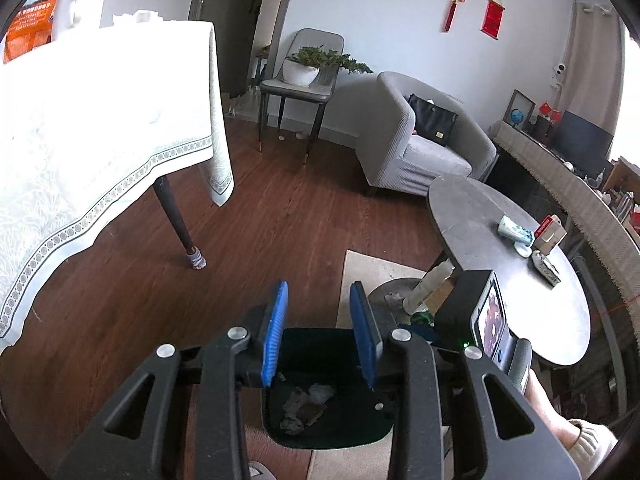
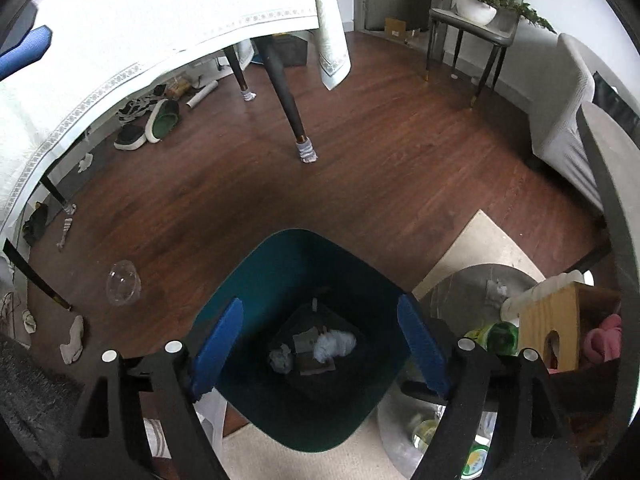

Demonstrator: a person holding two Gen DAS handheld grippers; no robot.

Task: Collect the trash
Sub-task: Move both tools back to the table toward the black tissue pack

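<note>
Dark green plastic formed the bin (image 2: 304,360), which stood on the wooden floor (image 2: 400,168) directly beneath both claws. The right claw (image 2: 320,348) hung over the bin's mouth with its blue pads (image 2: 218,348) spread wide apart and nothing between them. Straight below it, on the bin's bottom, lay the trash: a white wad (image 2: 334,345), a grey crumpled scrap (image 2: 281,359) just left of that, and flat brown pieces (image 2: 316,364) under them.

The left claw (image 1: 320,336) also pointed down over the bin (image 1: 332,432), its blue pads (image 1: 275,340) a narrow gap apart and empty; the same scraps (image 1: 304,404) showed below and between them.

Left of the right claw, a clear plastic cup (image 2: 123,283) lay on the floor, well apart from the bin. Further left lay socks (image 2: 73,340), and beyond them shoes (image 2: 148,124) under the cloth-covered worktop (image 2: 160,12). To the right of the right claw, just beside the bin, stood a wooden stool (image 2: 548,320) with a green bottle (image 2: 500,338) against it, and a beige rug (image 2: 476,248) ran beneath.

Ahead and right of the left claw stood a round grey worktop (image 1: 500,232) carrying a toppled paper cup (image 1: 514,230) and small cartons (image 1: 550,236). Far ahead were a grey armchair (image 1: 424,136) and a potted plant (image 1: 312,64) on a chair.
</note>
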